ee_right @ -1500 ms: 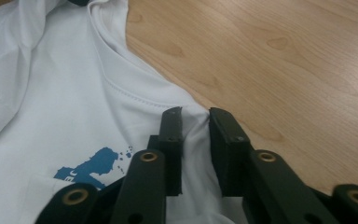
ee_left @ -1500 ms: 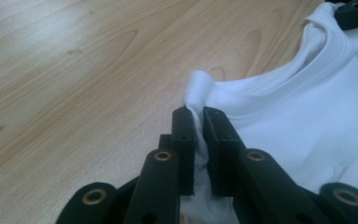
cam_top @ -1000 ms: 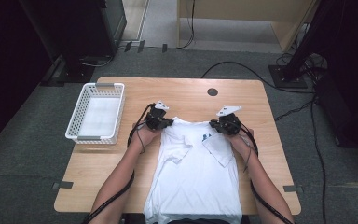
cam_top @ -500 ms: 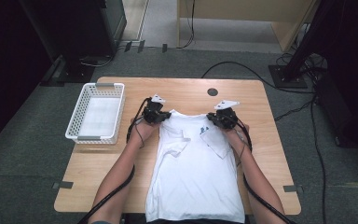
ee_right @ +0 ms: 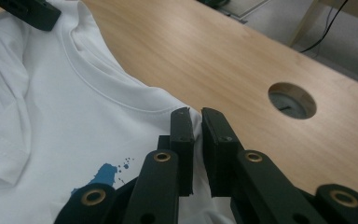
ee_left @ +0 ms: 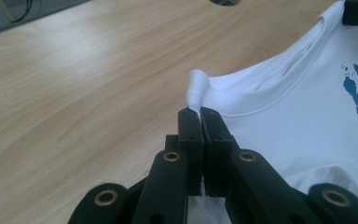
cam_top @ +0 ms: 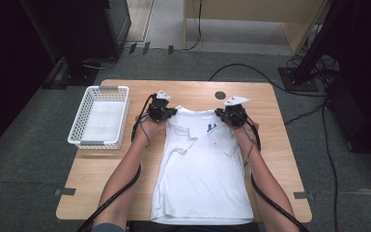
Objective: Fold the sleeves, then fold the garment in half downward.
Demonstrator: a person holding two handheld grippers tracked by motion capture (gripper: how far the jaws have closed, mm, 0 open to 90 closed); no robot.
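A pale wooden worktop (cam_top: 280,145) carries a white short-sleeved T-shirt (cam_top: 203,179) at its middle and a white plastic mesh basket (cam_top: 79,128) at its left.

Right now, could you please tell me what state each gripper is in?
Left gripper: shut on the white T-shirt, pinching its shoulder fabric by the collar.
Right gripper: shut on the T-shirt's other shoulder edge.

Grey carpet floor (cam_top: 24,193), wooden table (cam_top: 280,145), dark cabinet (cam_top: 72,34)
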